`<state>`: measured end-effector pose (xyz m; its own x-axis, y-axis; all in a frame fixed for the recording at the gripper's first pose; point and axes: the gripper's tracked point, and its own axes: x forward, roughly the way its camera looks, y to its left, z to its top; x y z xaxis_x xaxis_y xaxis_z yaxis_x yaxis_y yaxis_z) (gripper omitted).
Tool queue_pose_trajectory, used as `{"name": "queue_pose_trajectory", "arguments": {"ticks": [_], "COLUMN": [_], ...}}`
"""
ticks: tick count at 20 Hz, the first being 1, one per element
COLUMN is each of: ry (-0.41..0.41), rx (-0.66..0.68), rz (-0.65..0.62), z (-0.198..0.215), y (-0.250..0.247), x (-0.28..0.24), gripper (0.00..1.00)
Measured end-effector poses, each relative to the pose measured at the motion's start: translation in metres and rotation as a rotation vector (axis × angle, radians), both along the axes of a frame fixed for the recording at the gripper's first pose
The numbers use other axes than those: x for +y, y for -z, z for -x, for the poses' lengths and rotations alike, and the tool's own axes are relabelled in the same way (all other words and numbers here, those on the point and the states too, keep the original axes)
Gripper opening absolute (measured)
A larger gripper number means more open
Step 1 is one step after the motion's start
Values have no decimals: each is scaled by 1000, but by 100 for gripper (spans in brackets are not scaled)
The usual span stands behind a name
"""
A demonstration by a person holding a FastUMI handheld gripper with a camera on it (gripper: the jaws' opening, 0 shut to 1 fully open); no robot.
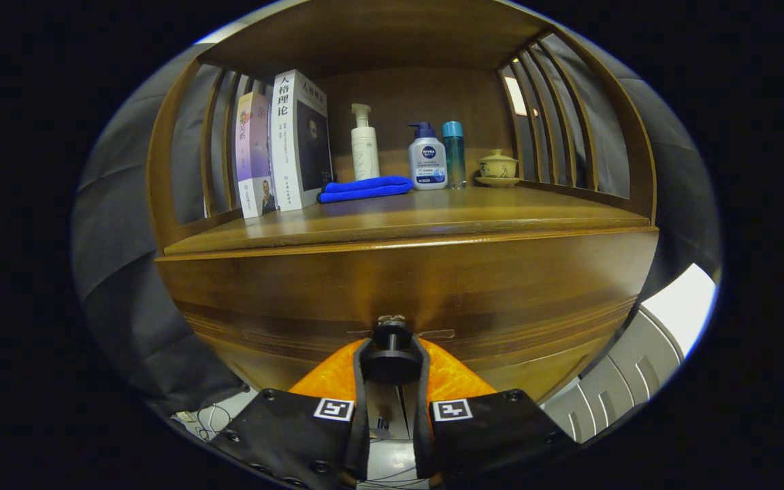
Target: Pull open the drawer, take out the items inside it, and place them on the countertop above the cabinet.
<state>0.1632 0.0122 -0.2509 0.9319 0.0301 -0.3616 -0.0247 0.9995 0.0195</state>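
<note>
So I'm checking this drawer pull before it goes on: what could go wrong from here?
The gripper is closed on the small round drawer knob, so the fingers may slip off when pulling. A jerky pull might shake the cabinet and tip the upright books or bottles on the countertop.

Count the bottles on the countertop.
3: white pump bottle behind the blue cloth, pump bottle beside it, teal-capped bottle next. Tongs grip the drawer knob.

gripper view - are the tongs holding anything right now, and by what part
The tongs are shut on the drawer knob, one finger pressing each side of its round dark head, at the middle of the drawer front. The drawer looks closed.
</note>
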Motion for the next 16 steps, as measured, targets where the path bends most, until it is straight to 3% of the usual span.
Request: {"name": "queue_pose_trajectory", "arguments": {"ticks": [16], "ry": [-44], "rx": [-22], "rz": [27], "z": [62], "y": [0], "x": [0], "gripper": [28]}}
